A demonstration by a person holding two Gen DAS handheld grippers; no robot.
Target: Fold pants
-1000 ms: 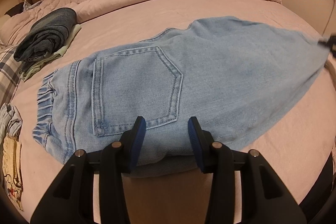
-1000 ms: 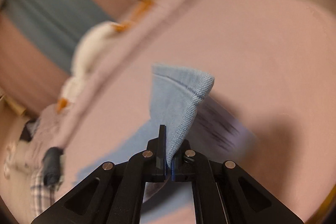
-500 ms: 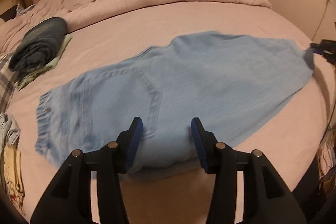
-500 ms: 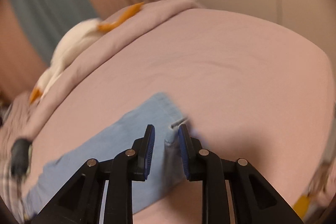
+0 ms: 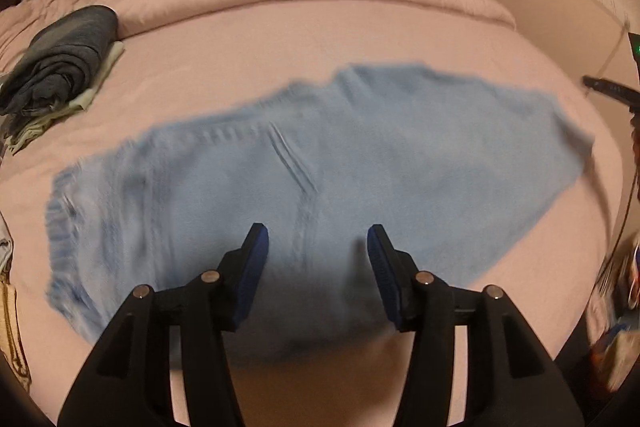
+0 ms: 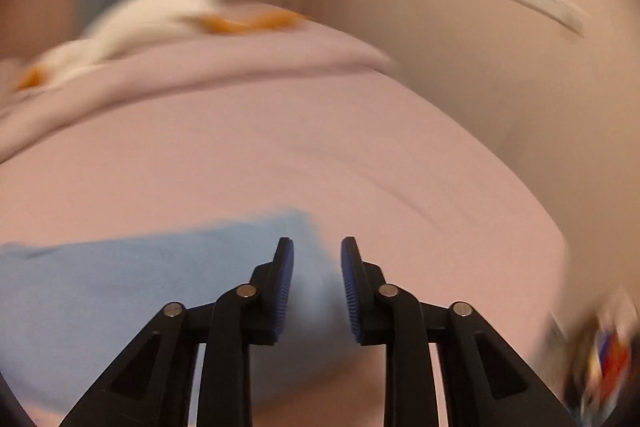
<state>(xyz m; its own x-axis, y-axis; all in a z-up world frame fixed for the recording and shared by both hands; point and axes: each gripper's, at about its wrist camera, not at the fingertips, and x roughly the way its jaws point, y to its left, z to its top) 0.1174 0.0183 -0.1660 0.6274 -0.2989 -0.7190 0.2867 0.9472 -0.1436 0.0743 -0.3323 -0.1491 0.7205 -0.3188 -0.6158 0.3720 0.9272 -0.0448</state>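
Light-blue denim pants (image 5: pixel 320 187) lie flat on pink bed (image 5: pixel 320 39), folded lengthwise, back pocket up, frayed hem at left. Risk: next fold skews if only top layer gets pinched. Left gripper (image 5: pixel 318 255) and right gripper (image 6: pixel 316 267) both parted, jaws just widening, holding nothing, above cloth.

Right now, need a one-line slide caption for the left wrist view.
Open left claw above light blue denim pants lying flat on a pink bed, dark folded clothes at far left.
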